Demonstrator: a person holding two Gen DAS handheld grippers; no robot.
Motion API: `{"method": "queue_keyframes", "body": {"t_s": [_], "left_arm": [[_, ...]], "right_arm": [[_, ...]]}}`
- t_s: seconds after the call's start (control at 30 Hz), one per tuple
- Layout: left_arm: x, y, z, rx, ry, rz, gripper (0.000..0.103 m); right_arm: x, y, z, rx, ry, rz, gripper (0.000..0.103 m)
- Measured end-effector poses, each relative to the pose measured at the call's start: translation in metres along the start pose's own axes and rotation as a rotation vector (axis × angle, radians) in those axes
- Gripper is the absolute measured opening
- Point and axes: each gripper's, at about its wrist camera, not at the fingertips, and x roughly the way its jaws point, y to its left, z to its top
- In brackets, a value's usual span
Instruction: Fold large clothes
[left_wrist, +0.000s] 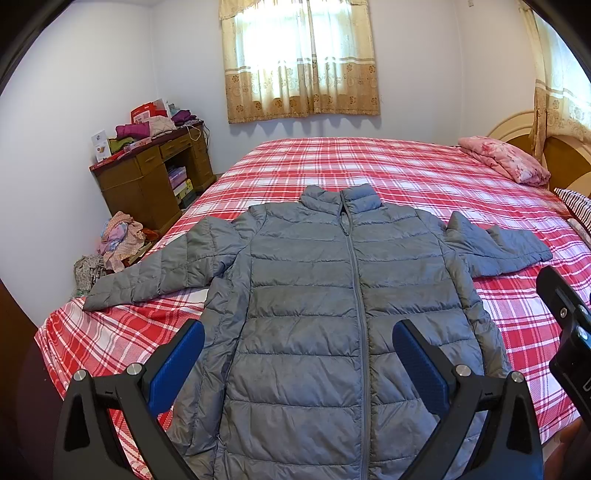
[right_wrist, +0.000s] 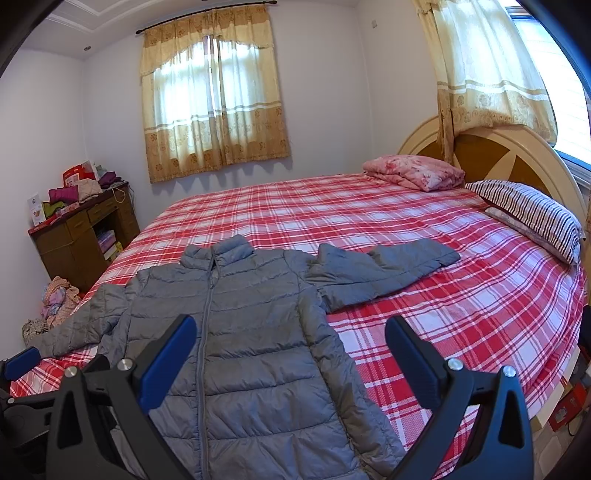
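Observation:
A grey quilted puffer jacket (left_wrist: 306, 258) lies flat and front-up on the red plaid bed (left_wrist: 369, 162), zipped, collar pointing to the far side. One sleeve (left_wrist: 155, 269) stretches out to the left and the other sleeve (right_wrist: 384, 269) to the right. My left gripper (left_wrist: 298, 332) hovers open over the lower body of the jacket, with nothing between its blue pads (left_wrist: 177, 369). My right gripper (right_wrist: 291, 326) is open too, above the jacket's right side and the bedspread (right_wrist: 443, 295). Neither gripper touches the cloth.
A wooden desk (left_wrist: 147, 184) piled with clothes stands at the far left, with a heap of clothes (left_wrist: 118, 240) on the floor beside it. A folded pink blanket (right_wrist: 413, 171) and a striped pillow (right_wrist: 528, 214) lie near the headboard (right_wrist: 498, 147).

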Motion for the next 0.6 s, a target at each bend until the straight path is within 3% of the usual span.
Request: {"method": "queue_keyframes", "body": {"t_s": [0.6], "left_arm": [[0.0017, 0.0013, 0.0009, -0.007, 0.002, -0.005, 0.102]], "right_arm": [[0.003, 0.0019, 0.0012, -0.003, 0.007, 0.005, 0.103]]}}
